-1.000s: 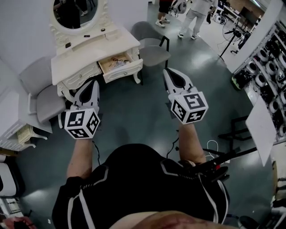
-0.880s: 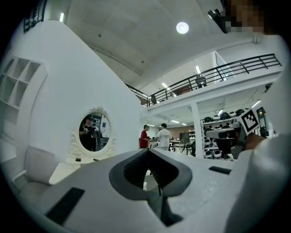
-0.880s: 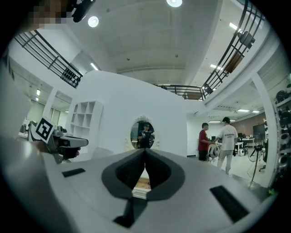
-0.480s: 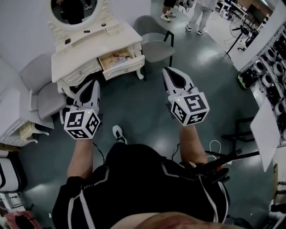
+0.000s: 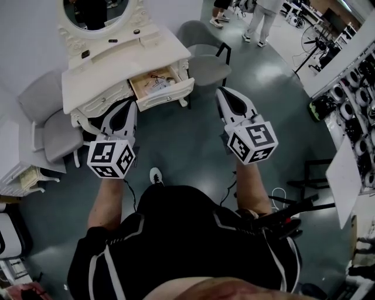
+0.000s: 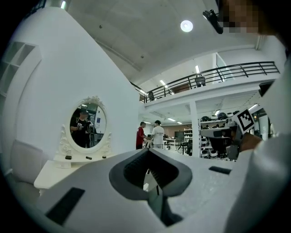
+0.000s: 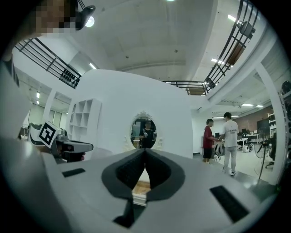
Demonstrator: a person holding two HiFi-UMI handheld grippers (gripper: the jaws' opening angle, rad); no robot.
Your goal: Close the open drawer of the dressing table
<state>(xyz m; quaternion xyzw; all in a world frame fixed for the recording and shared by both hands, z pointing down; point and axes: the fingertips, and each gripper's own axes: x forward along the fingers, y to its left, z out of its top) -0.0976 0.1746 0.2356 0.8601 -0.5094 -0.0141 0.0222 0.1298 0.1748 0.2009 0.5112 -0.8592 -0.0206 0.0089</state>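
Seen from above, a person stands facing a white dressing table (image 5: 129, 58) with an oval mirror (image 5: 96, 12). The drawer (image 5: 161, 88) at its right end in the head view is pulled out, with small items inside. The left gripper (image 5: 130, 106) and right gripper (image 5: 225, 94) hover short of the table, either side of the open drawer and not touching it. Each has its jaws closed tip to tip on nothing, and a grey chair (image 5: 202, 61) stands just right of the table.

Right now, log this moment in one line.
drawer open | left gripper shut, empty | right gripper shut, empty | both short of dressing table
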